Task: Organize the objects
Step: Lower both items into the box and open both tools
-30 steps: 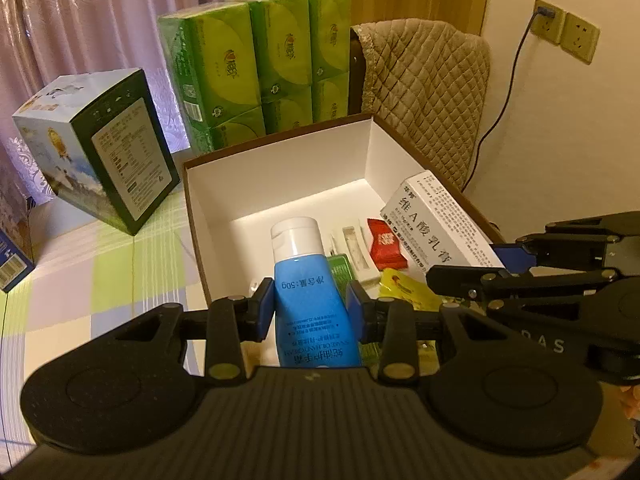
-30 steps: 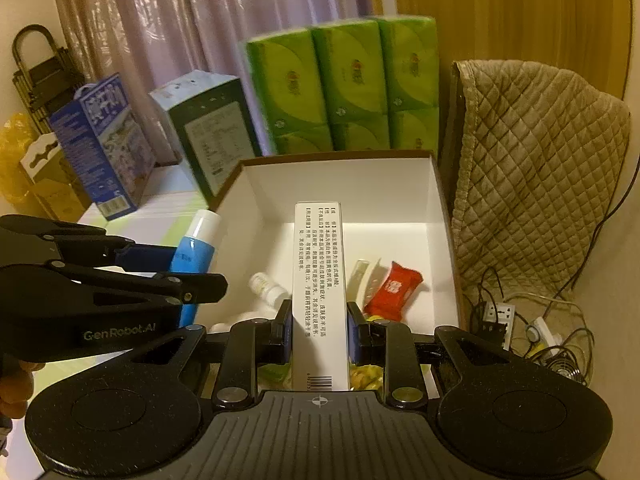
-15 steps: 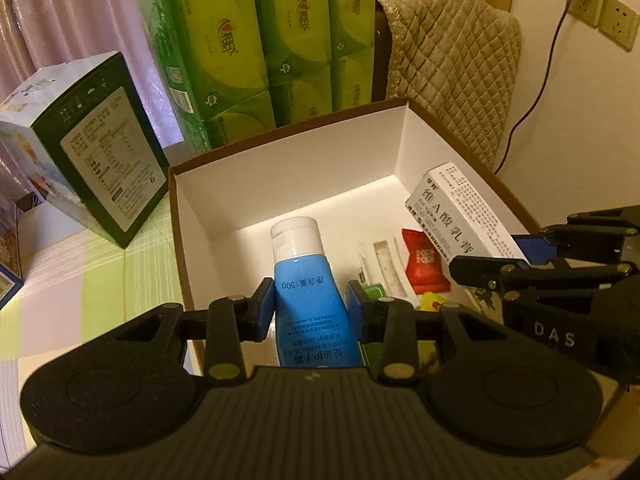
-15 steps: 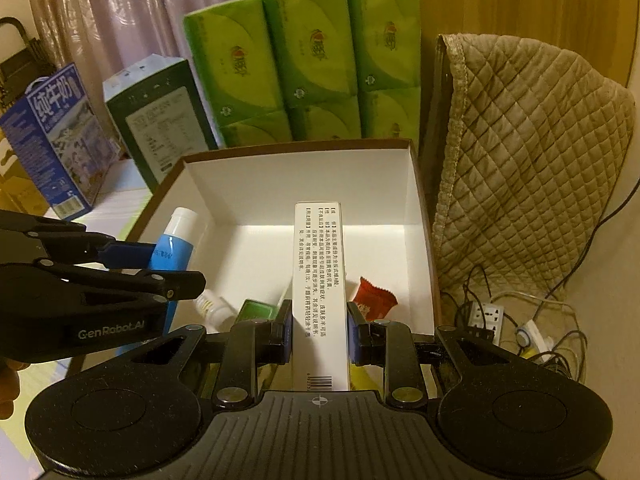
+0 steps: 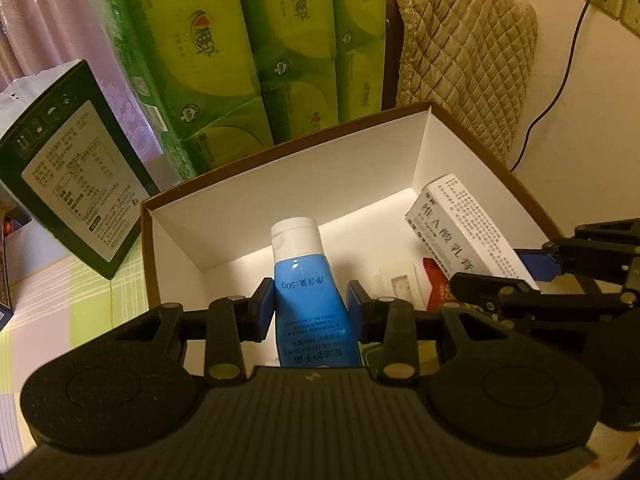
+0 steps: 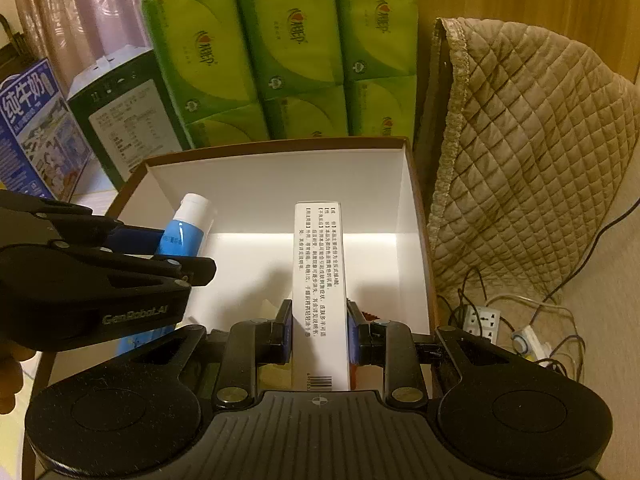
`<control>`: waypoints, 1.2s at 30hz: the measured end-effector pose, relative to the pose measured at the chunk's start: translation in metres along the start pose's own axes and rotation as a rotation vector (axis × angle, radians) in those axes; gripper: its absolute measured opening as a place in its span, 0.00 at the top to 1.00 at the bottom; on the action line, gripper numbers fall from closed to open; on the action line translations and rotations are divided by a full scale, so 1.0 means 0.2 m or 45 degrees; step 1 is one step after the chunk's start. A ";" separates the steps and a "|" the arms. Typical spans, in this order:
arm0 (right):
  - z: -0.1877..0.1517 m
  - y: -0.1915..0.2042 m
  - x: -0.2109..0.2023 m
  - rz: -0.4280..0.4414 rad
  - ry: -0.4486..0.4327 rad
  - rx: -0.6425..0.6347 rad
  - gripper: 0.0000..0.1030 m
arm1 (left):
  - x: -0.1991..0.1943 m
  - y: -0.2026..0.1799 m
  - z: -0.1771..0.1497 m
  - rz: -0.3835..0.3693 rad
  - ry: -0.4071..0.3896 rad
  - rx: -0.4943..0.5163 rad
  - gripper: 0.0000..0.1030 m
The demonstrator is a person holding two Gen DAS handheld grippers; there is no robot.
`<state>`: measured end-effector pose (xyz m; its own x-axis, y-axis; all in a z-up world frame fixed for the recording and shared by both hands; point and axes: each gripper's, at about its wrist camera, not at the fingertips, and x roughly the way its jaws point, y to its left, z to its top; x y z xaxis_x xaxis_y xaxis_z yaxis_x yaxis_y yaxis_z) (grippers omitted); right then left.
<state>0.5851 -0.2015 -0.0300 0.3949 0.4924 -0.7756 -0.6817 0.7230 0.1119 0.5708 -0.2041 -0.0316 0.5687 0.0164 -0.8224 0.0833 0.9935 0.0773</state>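
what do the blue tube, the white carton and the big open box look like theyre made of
Blue tube: likely soft glossy plastic, judging by the highlight streak and white cap. White carton: matte printed paperboard with crisp folded edges. Open box: seemingly rigid cardboard, matte white inside, brown at the rim.

Tube [image 5: 308,280] left of carton [image 5: 464,228], both over box [image 5: 280,196].

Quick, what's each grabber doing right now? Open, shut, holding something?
Left gripper: shut on the blue tube.
Right gripper: shut on the white carton.
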 end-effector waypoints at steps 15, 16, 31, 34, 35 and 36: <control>0.02 -0.03 0.03 -0.024 -0.011 0.003 0.78 | 0.13 0.03 0.02 -0.039 0.023 -0.039 0.59; 0.02 -0.03 0.03 -0.025 -0.012 0.003 0.78 | 0.13 0.04 0.02 -0.031 0.017 -0.035 0.56; 0.06 -0.03 0.04 -0.023 -0.099 0.011 0.78 | 0.06 0.09 0.02 0.001 -0.017 -0.043 0.41; 0.08 -0.03 0.03 -0.002 -0.118 0.023 0.65 | 0.04 0.10 0.02 0.003 -0.018 -0.041 0.39; 0.07 -0.03 0.02 -0.001 -0.130 0.025 0.53 | 0.03 0.10 0.01 0.001 -0.020 -0.046 0.38; 0.07 -0.03 0.01 -0.005 -0.149 0.031 0.46 | 0.02 0.11 0.01 -0.002 -0.021 -0.051 0.35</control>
<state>0.5982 -0.1984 -0.0232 0.4677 0.5421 -0.6981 -0.6656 0.7357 0.1255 0.5774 -0.1832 -0.0324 0.5823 0.0135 -0.8129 0.0512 0.9973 0.0532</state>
